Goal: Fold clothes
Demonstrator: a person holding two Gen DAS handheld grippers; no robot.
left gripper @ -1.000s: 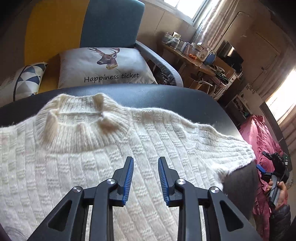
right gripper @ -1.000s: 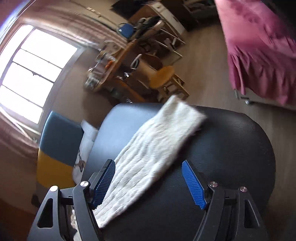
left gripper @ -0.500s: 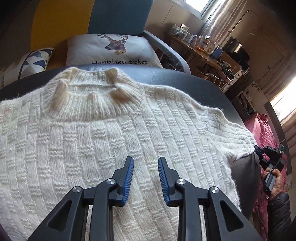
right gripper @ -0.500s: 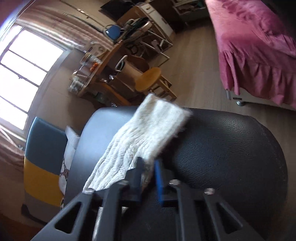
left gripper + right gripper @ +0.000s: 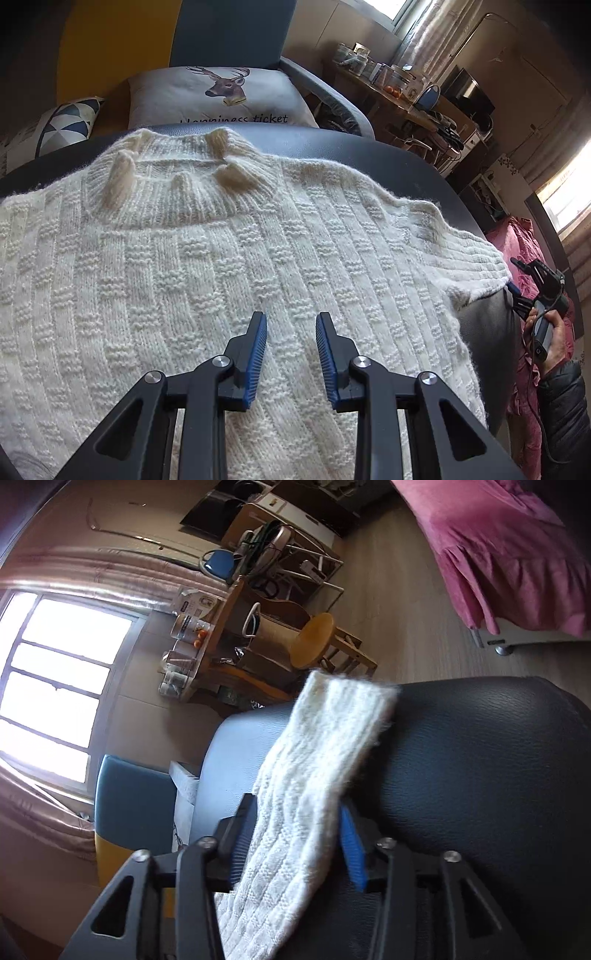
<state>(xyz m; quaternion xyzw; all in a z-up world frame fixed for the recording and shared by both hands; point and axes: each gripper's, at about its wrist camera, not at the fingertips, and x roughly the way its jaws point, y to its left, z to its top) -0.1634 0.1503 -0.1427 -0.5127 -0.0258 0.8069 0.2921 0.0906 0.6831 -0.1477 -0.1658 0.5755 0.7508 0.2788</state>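
While the white sweater (image 5: 229,266) lies flat on the black table (image 5: 369,155) and fills most of the left wrist view, the left claw (image 5: 290,321) sits low in the middle, a little open, with nothing between its fingers. At the right edge of that view, the right claw (image 5: 517,280) is at the sleeve's end. In the right wrist view, the right claw (image 5: 295,825) squeezes the sleeve (image 5: 317,760), which runs from the bottom middle up to the center.

Left gripper (image 5: 290,325) (fingers parted) hovers over cream sweater (image 5: 221,258).
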